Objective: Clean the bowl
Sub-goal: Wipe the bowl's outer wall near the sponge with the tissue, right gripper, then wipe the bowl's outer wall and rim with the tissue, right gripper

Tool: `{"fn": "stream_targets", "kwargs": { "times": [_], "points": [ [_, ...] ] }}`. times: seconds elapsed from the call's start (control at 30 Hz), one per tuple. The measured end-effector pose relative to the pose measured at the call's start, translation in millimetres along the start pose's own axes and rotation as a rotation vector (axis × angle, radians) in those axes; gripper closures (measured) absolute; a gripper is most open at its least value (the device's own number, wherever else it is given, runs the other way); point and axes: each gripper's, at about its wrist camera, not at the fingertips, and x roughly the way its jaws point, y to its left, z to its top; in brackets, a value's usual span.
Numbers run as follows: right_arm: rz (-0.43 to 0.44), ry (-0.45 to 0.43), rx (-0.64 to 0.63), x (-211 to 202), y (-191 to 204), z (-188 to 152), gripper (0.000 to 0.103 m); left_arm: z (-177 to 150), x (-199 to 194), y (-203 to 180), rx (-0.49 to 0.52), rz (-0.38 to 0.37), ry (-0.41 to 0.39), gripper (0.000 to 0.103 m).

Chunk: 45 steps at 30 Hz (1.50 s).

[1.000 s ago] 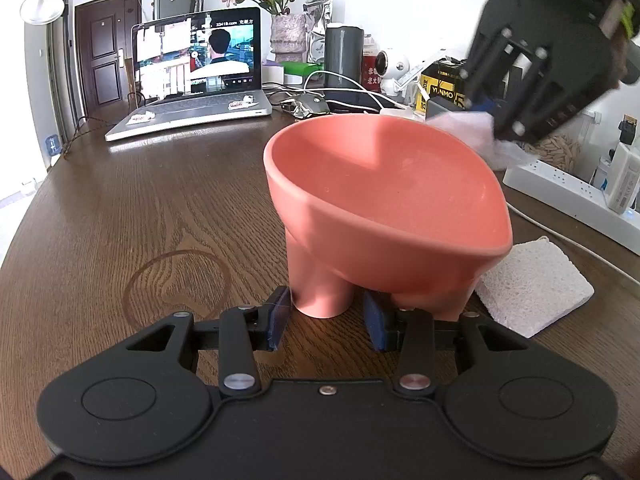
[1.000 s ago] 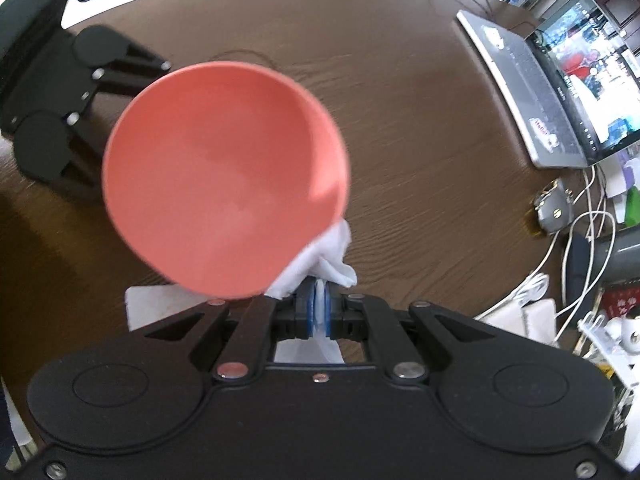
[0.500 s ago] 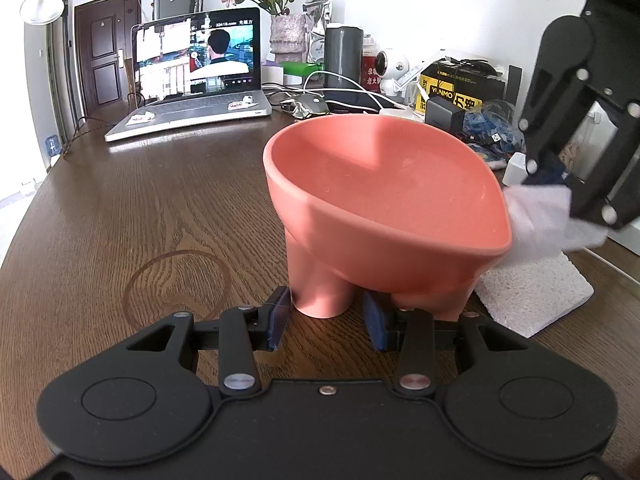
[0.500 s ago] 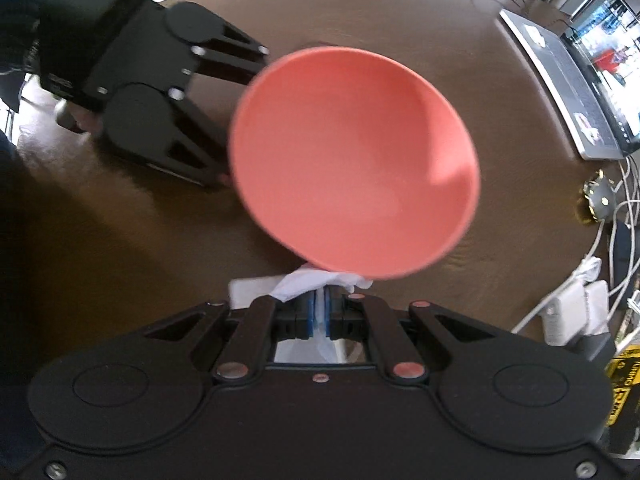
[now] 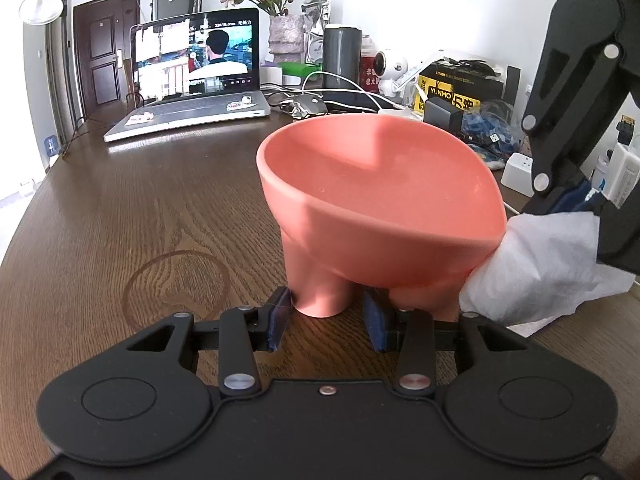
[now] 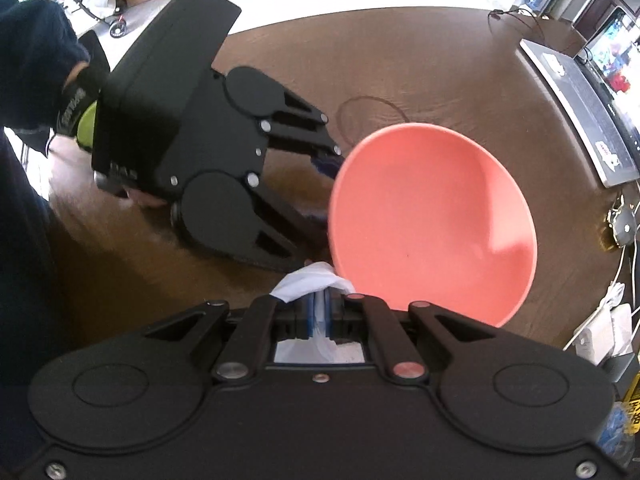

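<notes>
From the left wrist view, the left gripper [image 5: 326, 316] sits low on the wooden table [image 5: 120, 216]; its jaws are spread with one leg of the pink bowl [image 5: 376, 200] between them; the left blue pad looks like it touches the leg, and the right pad sits just beside it; the bowl rises right in front of the jaws and leans toward them; to the right of the jaws, the right gripper [image 5: 576, 204] pinches a white tissue [image 5: 536, 268], and the tissue presses on the outside of the bowl under its rim; far past the jaws stands an open laptop [image 5: 192, 84]. From the right wrist view, the right gripper [image 6: 319, 314] has its jaws pressed together on the tissue [image 6: 312, 280]; the bowl [image 6: 432, 220] is just ahead of the jaws and to the right, with the tissue touching its near edge; the left gripper [image 6: 326, 184] reaches in from the left, ahead of the jaws, and its tips go under the bowl.
</notes>
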Motion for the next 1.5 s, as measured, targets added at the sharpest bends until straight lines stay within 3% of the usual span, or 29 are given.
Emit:
{"fn": "stream_targets", "kwargs": {
  "times": [0.57,0.7,0.83,1.17,1.5],
  "points": [
    [0.010,-0.049,-0.032,-5,0,25,0.100,0,1,0,0.004,-0.007,0.001,0.064],
    [-0.006,-0.058,-0.103,0,5,35,0.100,0,0,0,0.004,-0.007,0.001,0.064],
    [-0.048,-0.054,-0.272,10,17,53,0.100,0,0,0,0.004,-0.008,0.001,0.064],
    [-0.116,-0.002,-0.560,27,11,86,0.100,0,0,0,0.003,-0.011,0.001,0.064],
    [-0.170,0.069,-0.668,44,-33,108,0.100,0,0,0,0.001,-0.013,0.001,0.065]
  ]
}}
